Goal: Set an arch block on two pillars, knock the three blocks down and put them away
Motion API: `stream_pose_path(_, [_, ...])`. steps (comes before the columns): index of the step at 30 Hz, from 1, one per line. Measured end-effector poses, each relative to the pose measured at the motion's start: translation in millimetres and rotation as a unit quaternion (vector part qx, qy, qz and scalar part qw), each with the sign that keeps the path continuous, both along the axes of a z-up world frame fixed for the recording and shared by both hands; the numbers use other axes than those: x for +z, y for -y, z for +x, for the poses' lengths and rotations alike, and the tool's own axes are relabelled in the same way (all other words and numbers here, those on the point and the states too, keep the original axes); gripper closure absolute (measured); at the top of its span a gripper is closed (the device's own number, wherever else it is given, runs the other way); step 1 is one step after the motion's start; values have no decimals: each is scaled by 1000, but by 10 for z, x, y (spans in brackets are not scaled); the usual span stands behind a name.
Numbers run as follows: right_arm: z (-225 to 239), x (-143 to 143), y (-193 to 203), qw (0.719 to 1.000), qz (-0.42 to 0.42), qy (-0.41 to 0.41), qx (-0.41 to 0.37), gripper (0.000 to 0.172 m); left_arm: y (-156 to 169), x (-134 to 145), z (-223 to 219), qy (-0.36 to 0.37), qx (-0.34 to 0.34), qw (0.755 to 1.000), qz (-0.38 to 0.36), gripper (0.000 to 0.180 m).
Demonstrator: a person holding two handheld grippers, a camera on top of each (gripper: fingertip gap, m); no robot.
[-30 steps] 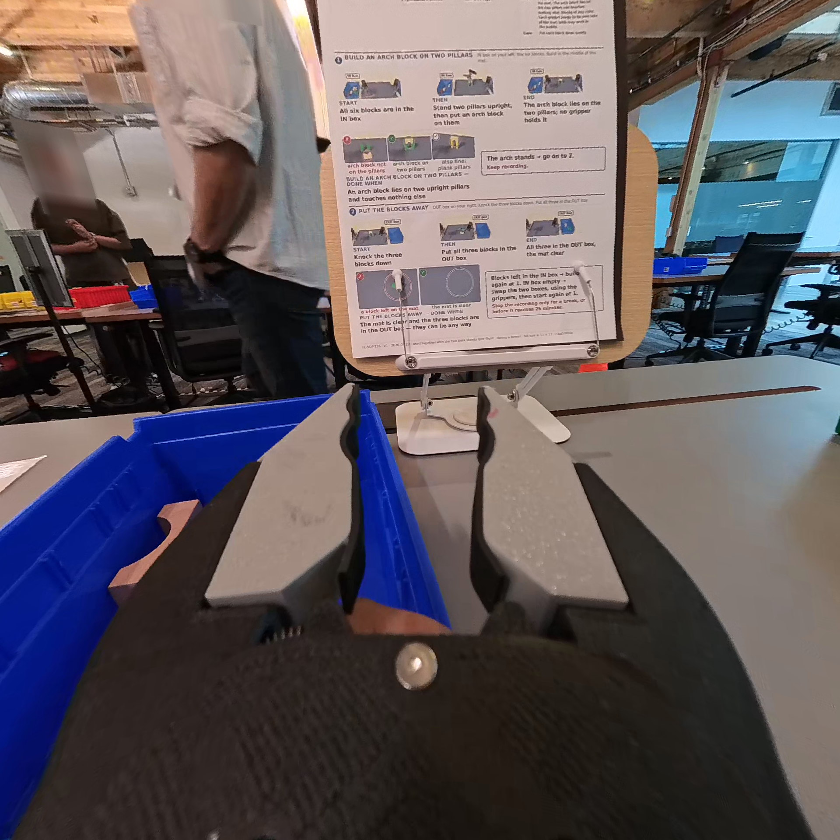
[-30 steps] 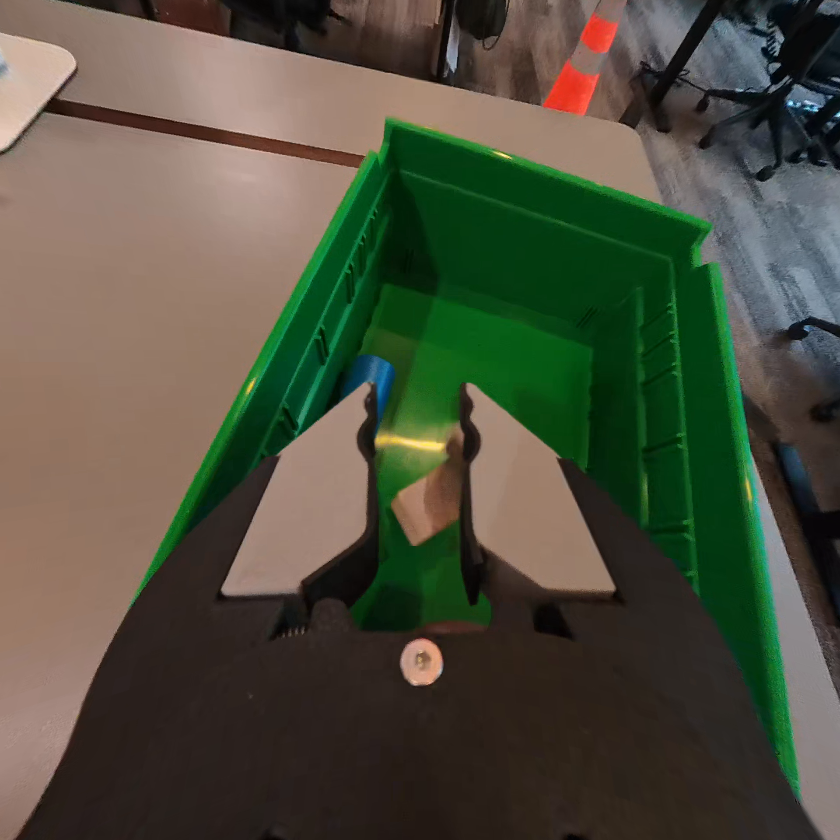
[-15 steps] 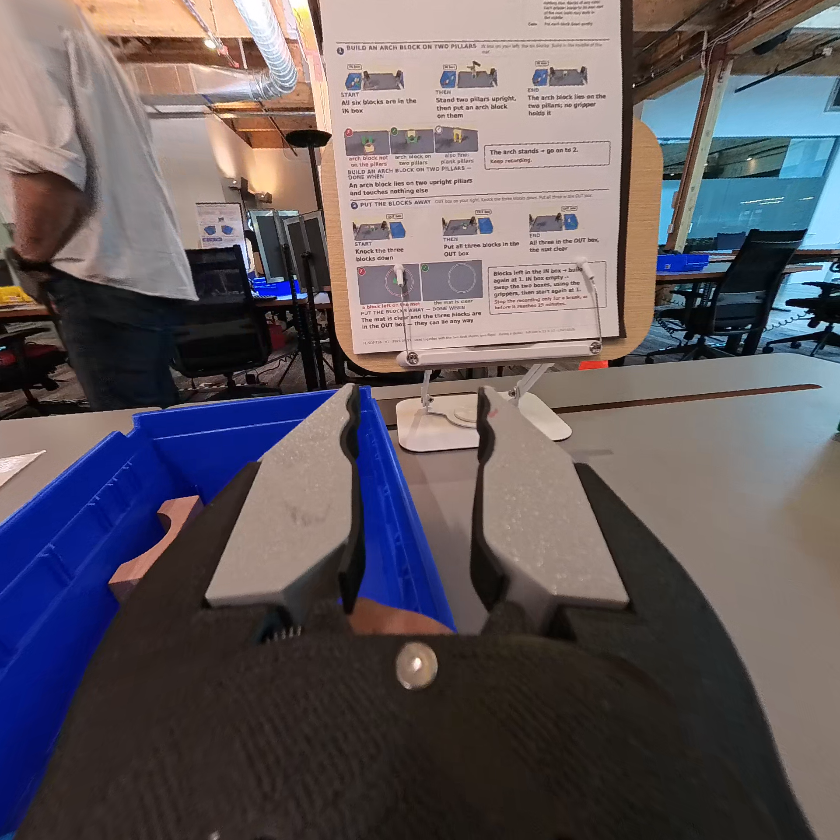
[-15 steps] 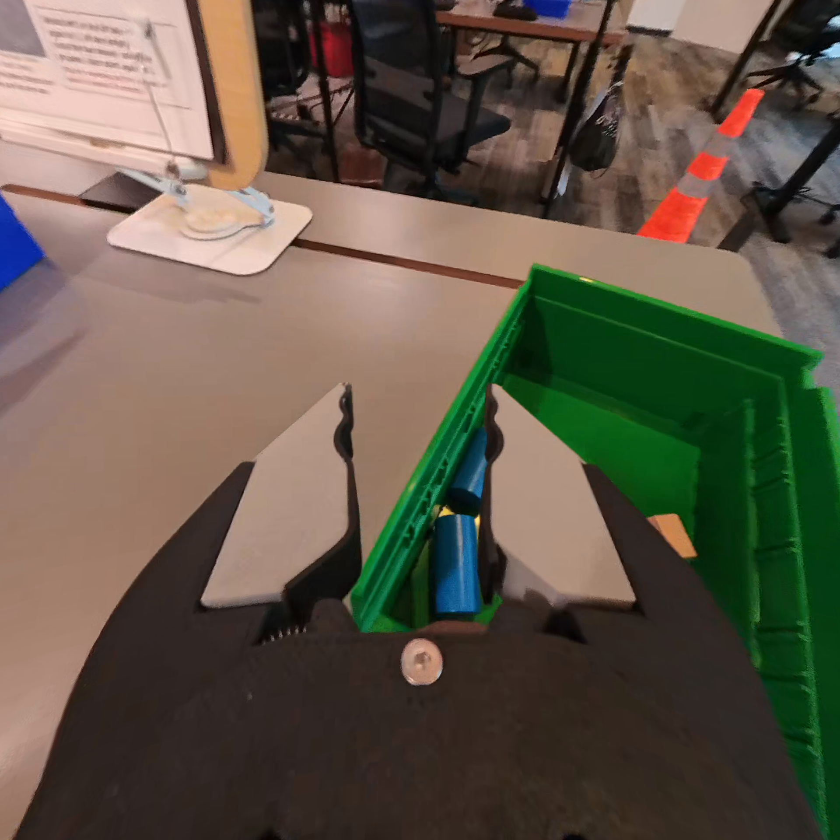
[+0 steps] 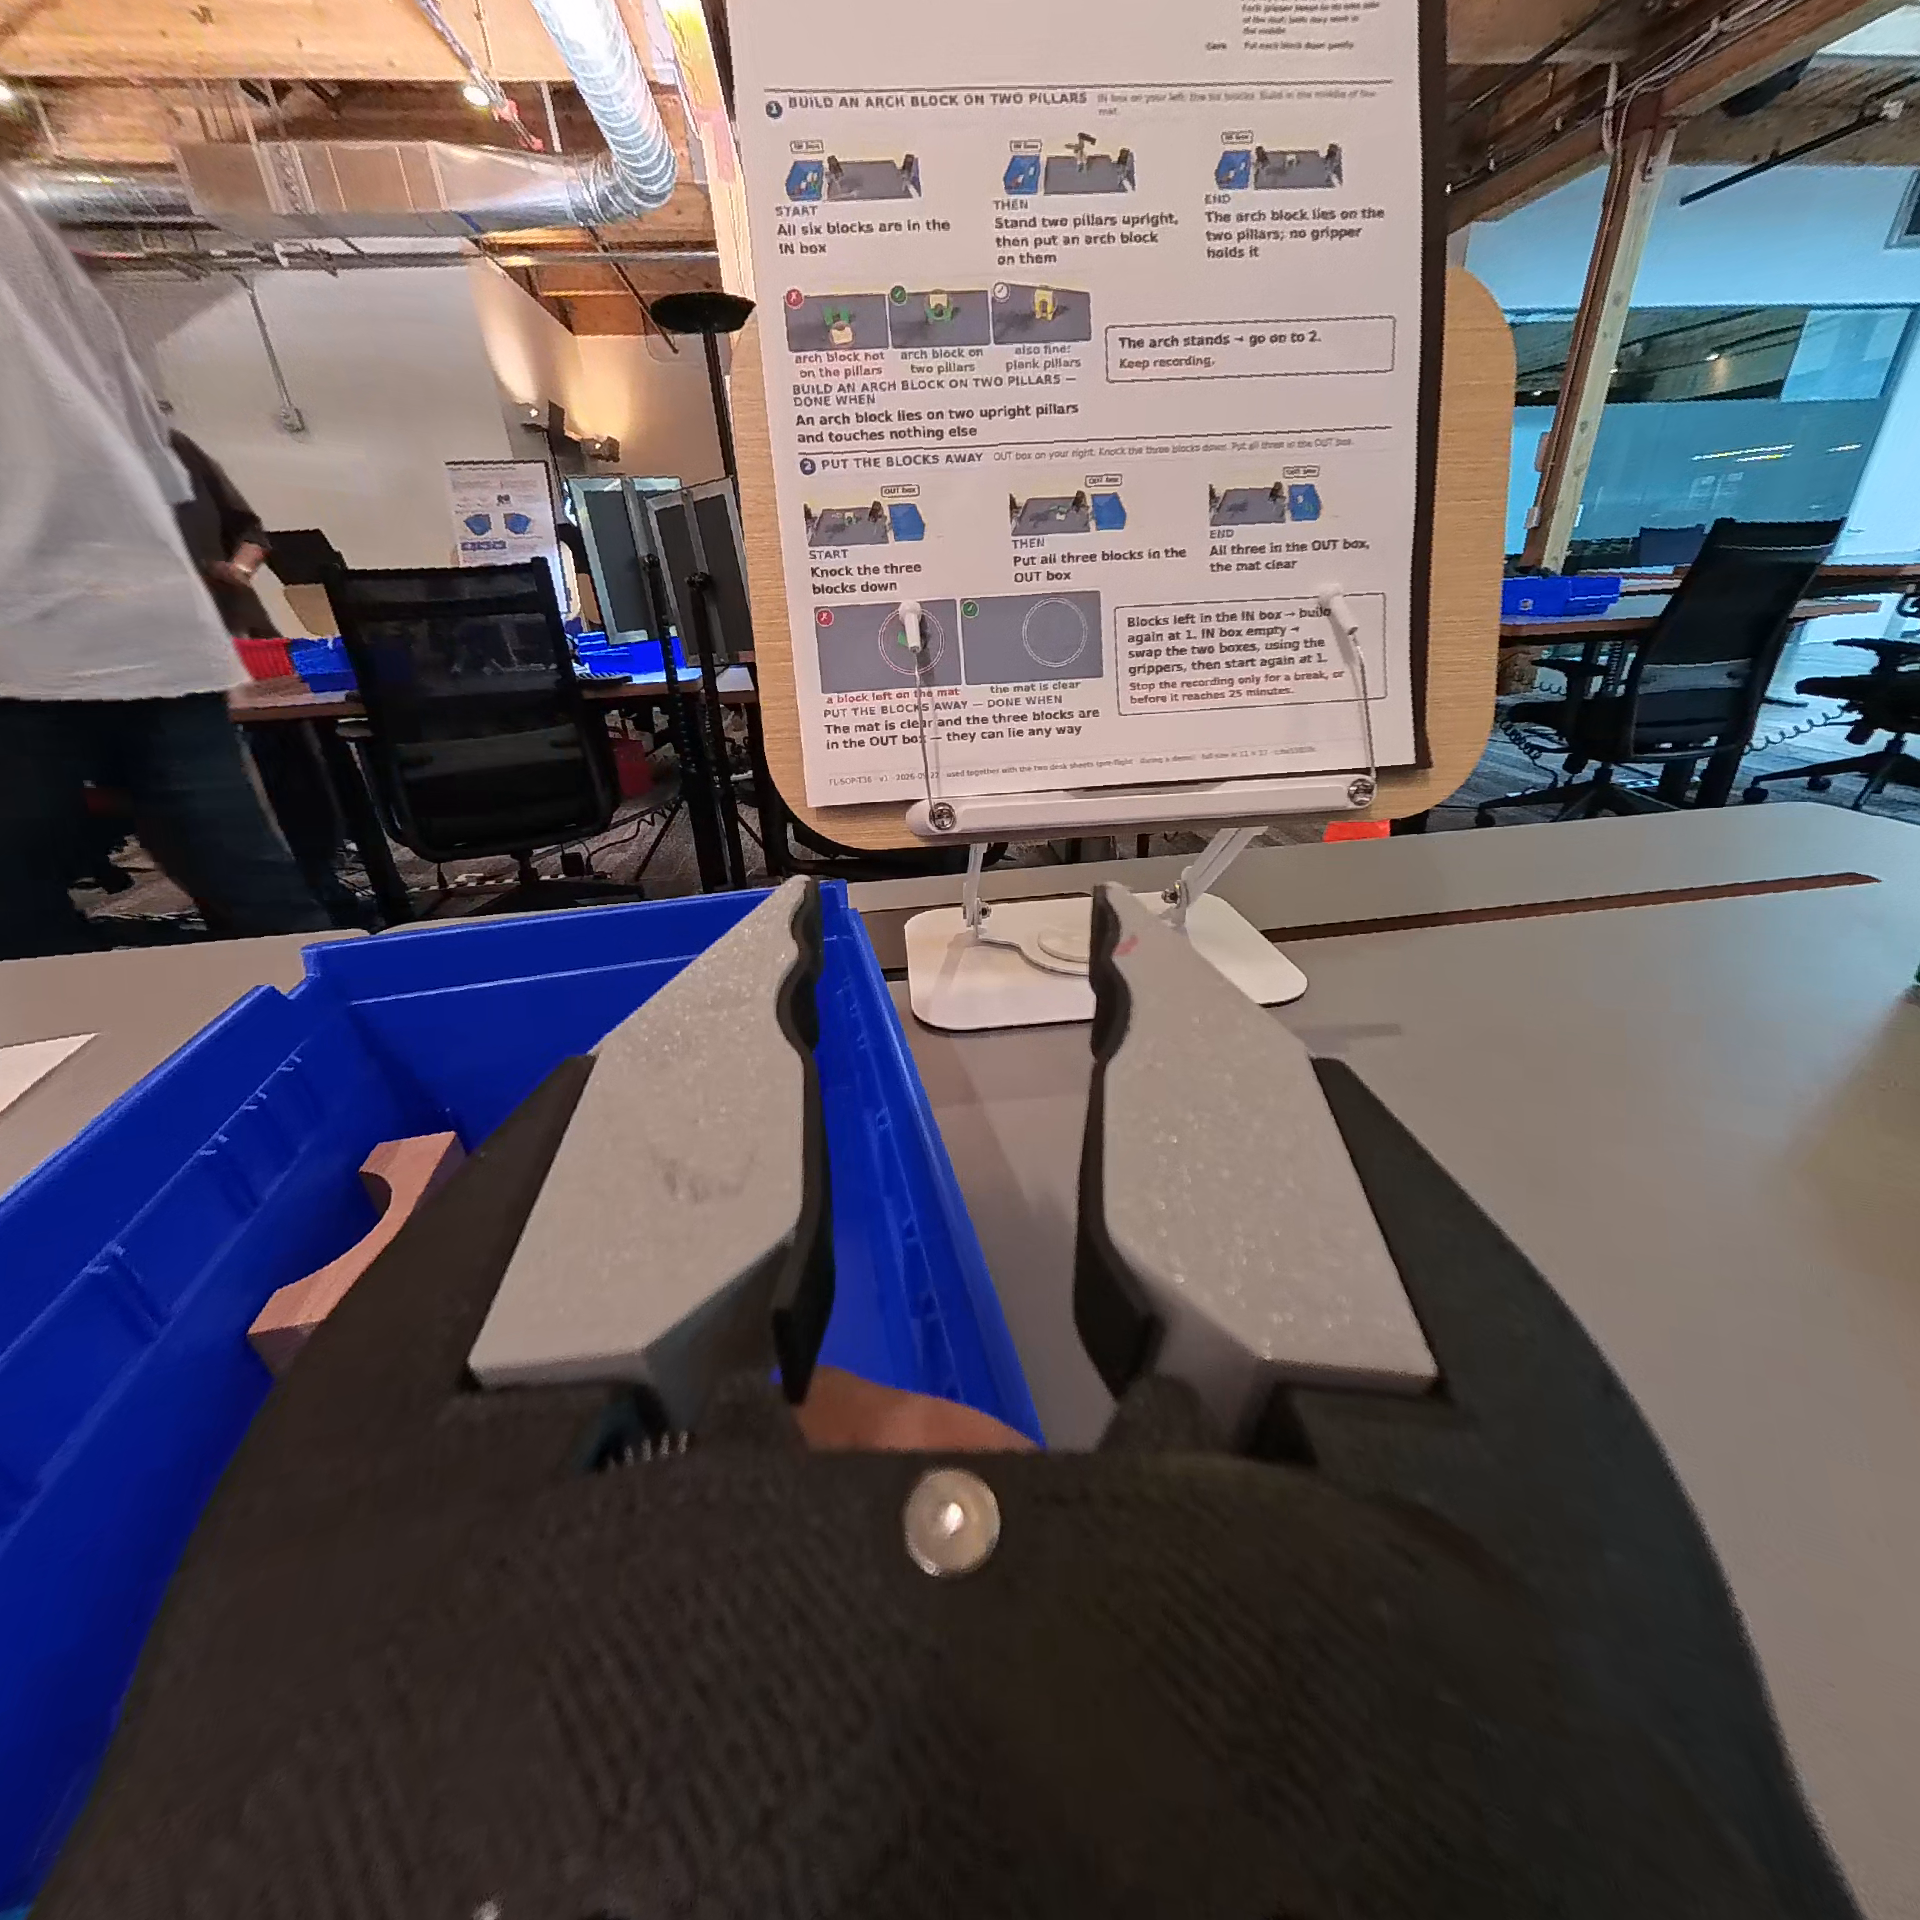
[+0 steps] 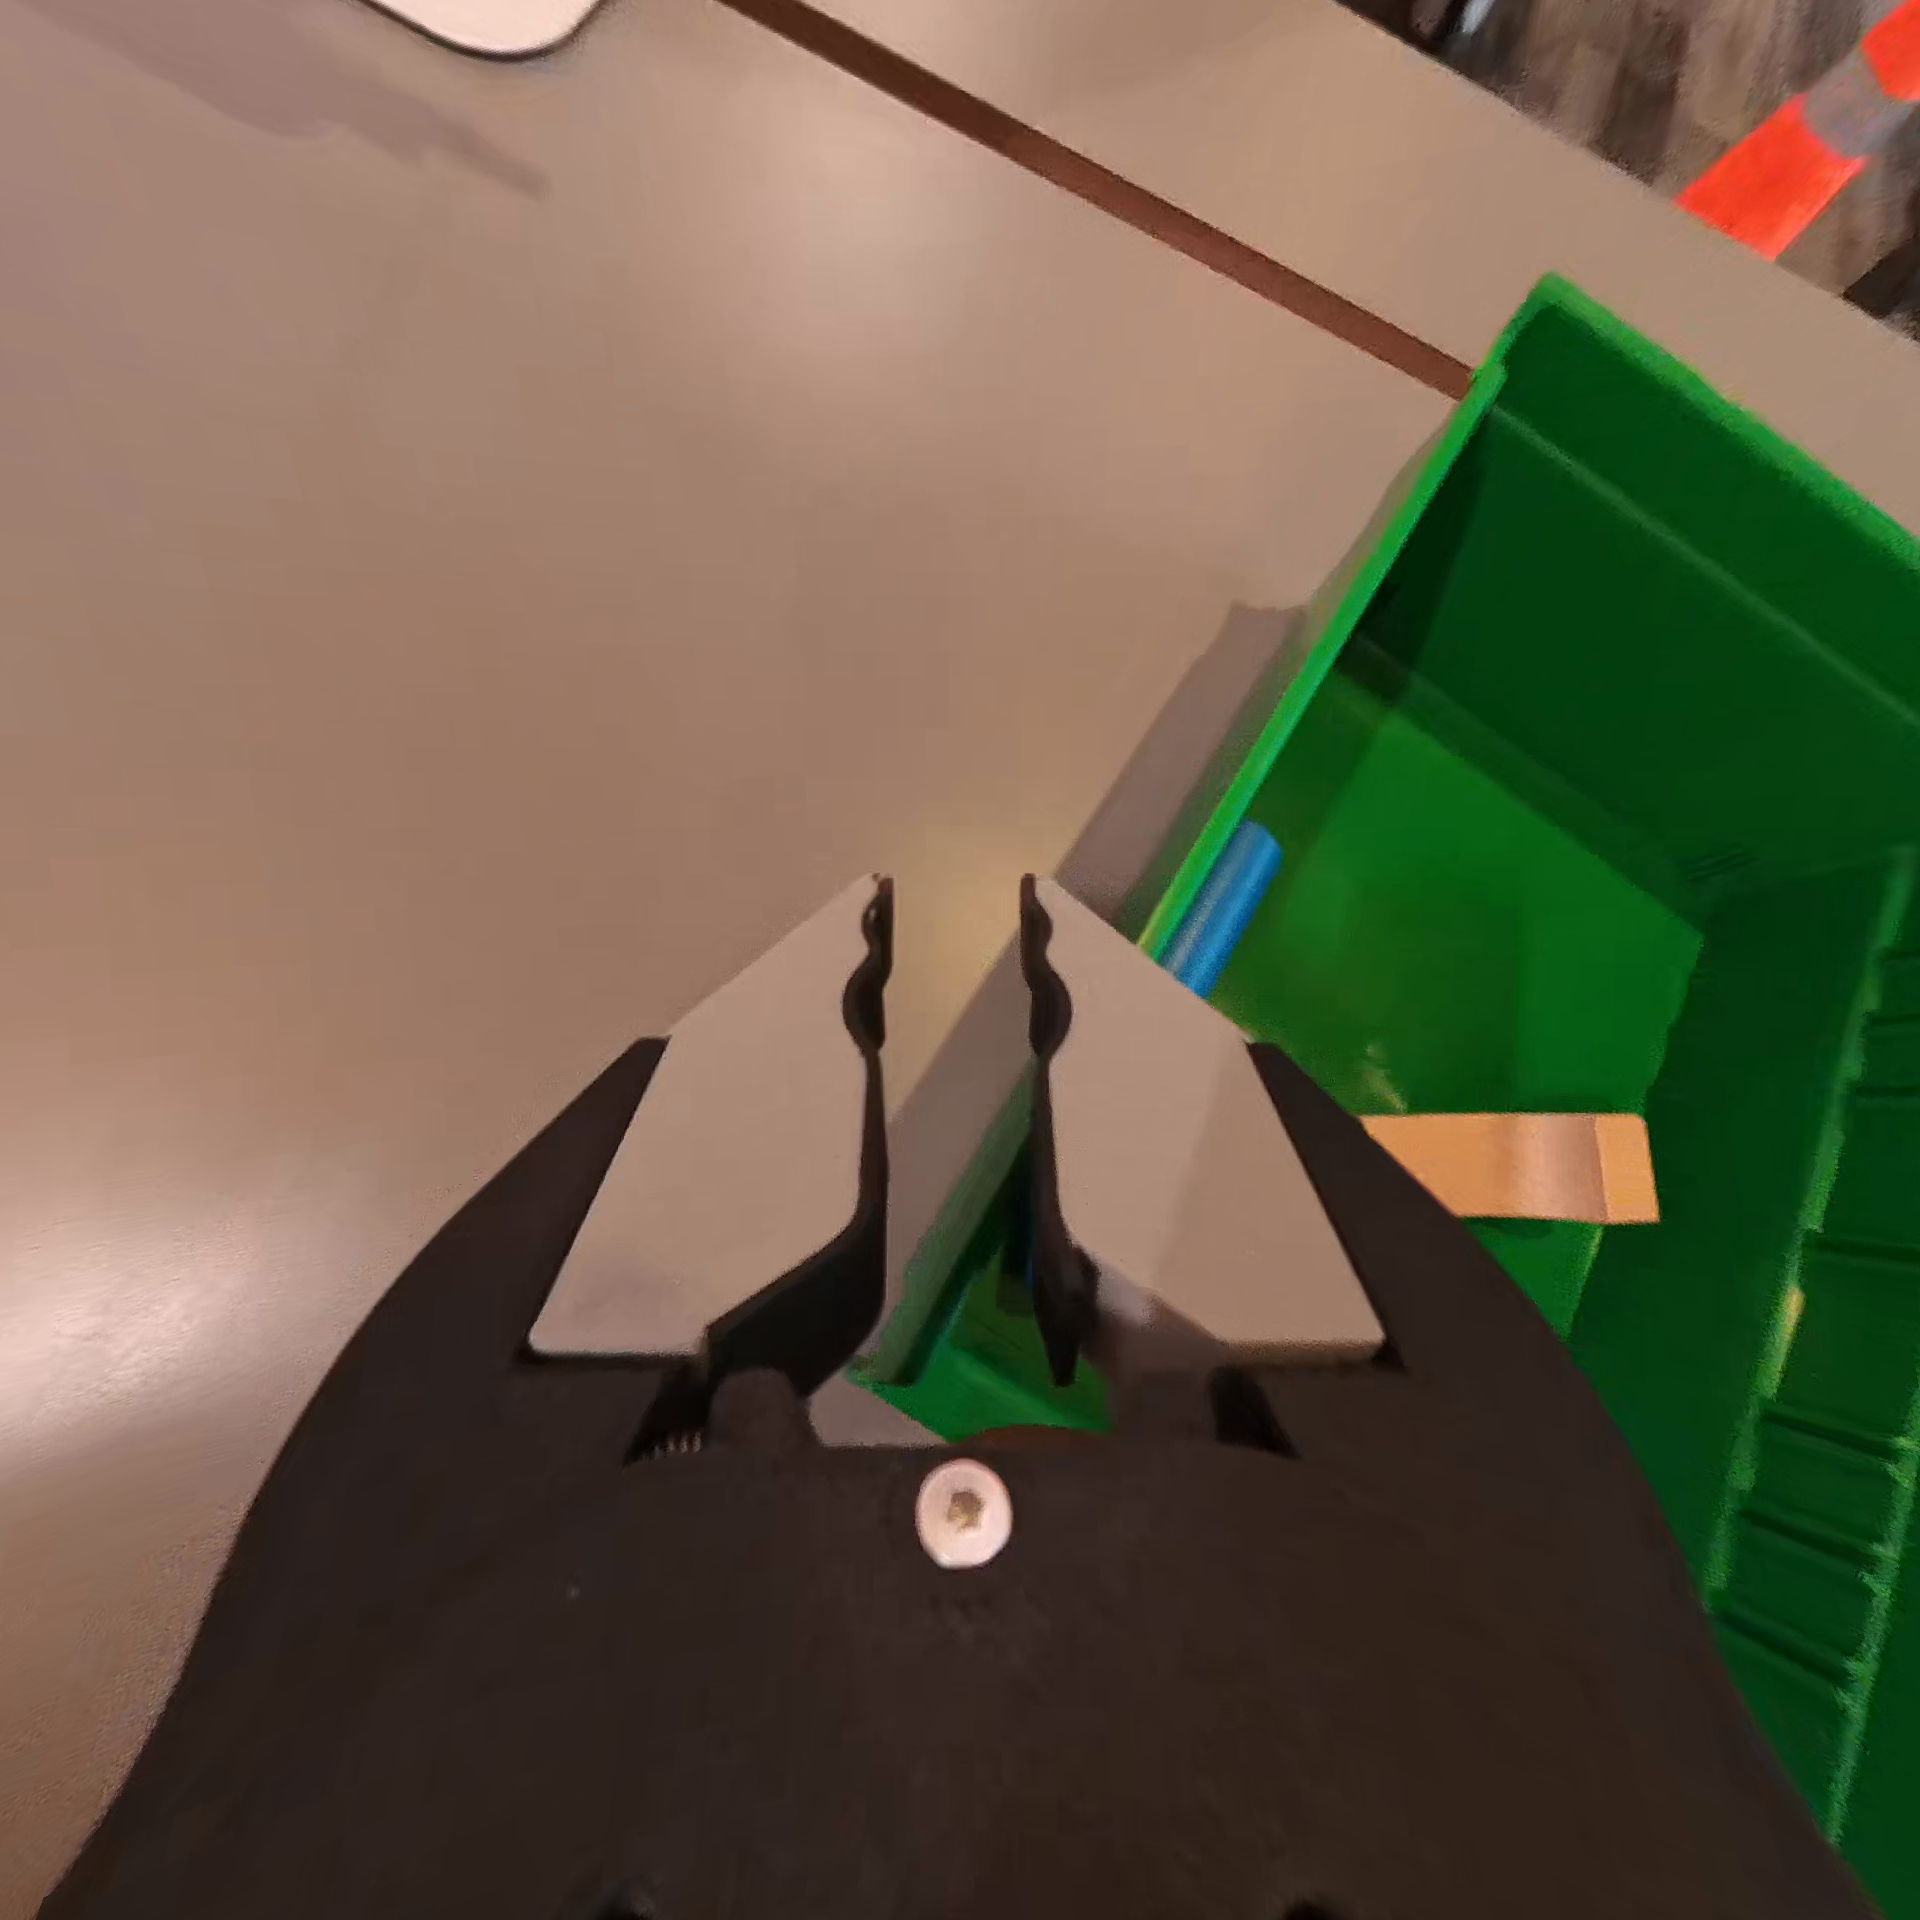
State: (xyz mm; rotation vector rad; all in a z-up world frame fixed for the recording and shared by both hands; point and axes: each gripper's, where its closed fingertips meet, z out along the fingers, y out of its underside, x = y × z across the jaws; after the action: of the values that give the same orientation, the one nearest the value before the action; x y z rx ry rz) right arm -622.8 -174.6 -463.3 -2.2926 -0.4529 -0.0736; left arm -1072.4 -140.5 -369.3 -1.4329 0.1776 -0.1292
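My left gripper (image 5: 956,894) is open and empty, and hovers over the right wall of the blue bin (image 5: 582,987). A brown arch block (image 5: 353,1247) lies in that bin, partly hidden by my left finger. My right gripper (image 6: 953,888) is open with a narrow gap and holds nothing. It hangs over the grey table (image 6: 520,520) at the left wall of the green bin (image 6: 1351,623). In the green bin lie a blue cylinder (image 6: 1226,904) against the left wall and a tan wooden block (image 6: 1507,1164).
An instruction sheet on a wooden stand (image 5: 1091,416) stands at the back of the table, and its white base (image 6: 478,21) shows in the right wrist view. A person (image 5: 94,571) stands behind the table at the left. Office chairs and an orange cone (image 6: 1787,156) are beyond the table. The gap from one gripper's tips to the other's is roughly 45 cm. From my right tips it is roughly 9 cm to the blue cylinder (image 6: 1226,904); from my left, 50 cm.
My right gripper left the green bin and moved left over its wall. Its jaws widened, then narrowed on nothing. The tan block seen between them now lies in the bin. The left gripper stayed still.
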Motion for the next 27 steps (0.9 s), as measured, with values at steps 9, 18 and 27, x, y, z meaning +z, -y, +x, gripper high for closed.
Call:
stream_pose_path(9, [316,504,-15,991,101,8,-91,126,1,1,9,-1,-2,1000,0,130])
stream_pose_path(18, [271,-385,129,992,-104,30,-62,113,1,-4,17,-3,-2,1000,-1,131])
stream_pose_path(27, [370,-560,163,987,-143,27,-74,142,-1,-14,23,-6,-3,1000,-4,130])
